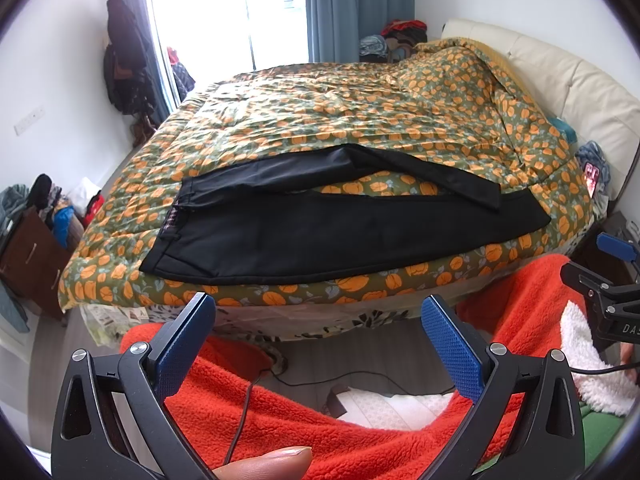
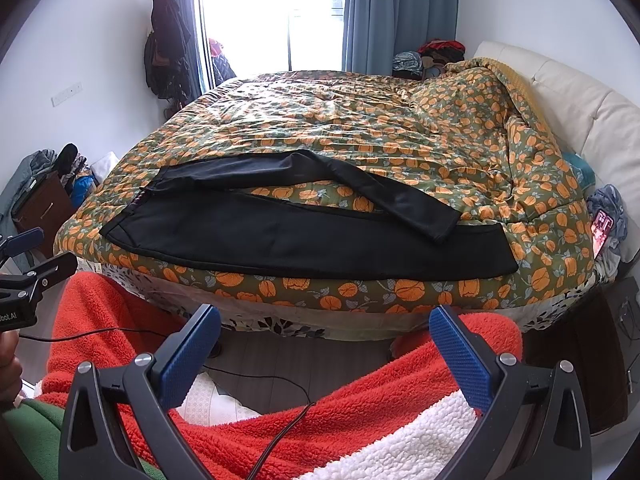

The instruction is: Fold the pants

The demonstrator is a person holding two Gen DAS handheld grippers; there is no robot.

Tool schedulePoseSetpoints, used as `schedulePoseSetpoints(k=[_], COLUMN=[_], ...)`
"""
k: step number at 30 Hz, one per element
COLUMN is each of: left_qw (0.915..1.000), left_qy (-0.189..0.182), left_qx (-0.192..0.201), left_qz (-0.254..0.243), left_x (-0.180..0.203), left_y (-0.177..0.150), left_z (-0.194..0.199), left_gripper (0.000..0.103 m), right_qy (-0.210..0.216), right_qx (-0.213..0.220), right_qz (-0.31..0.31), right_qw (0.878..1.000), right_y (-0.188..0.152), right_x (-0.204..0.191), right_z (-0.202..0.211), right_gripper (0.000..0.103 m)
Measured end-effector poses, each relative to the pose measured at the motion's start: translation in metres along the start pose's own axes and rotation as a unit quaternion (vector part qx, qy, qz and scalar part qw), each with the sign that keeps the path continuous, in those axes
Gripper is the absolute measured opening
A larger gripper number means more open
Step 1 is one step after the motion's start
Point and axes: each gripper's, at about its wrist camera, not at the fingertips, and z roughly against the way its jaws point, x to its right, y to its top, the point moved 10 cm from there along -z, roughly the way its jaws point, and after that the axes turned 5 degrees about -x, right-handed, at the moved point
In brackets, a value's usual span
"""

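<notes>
Black pants point(image 1: 320, 236) point(image 2: 280, 236) lie spread on the near edge of the bed, waistband to the left, legs running right. The far leg bends and crosses over the end of the near leg. My left gripper point(image 1: 318, 312) is open, held low in front of the bed and short of the pants, with nothing between its blue pads. My right gripper point(image 2: 324, 322) is open too, below the bed's edge, empty. In the left wrist view the right gripper point(image 1: 612, 264) shows at the right edge; in the right wrist view the left gripper point(image 2: 24, 256) shows at the left edge.
The bed carries a green quilt with orange flowers point(image 1: 360, 112) and a cream headboard point(image 2: 580, 100) at the right. An orange and white fleece point(image 1: 320, 412) covers the person's legs below me, with a cable across it. A phone point(image 2: 602, 228) lies at the bed's right corner. A wooden cabinet point(image 1: 28, 256) stands left.
</notes>
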Motion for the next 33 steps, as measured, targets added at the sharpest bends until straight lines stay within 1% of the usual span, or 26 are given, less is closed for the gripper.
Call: schedulePoseSetpoints(k=[33], left_qw=[1.0], left_qy=[0.0], left_qx=[0.001], left_qz=[0.0], left_x=[0.0008], left_y=[-0.0001], left_z=[-0.0003], left_gripper=[0.103], right_qy=[0.001], right_qx=[-0.002], right_qz=[-0.001], right_qw=[1.0], right_y=[-0.0003], right_x=[-0.0001], right_z=[-0.0009], right_gripper=[0.103])
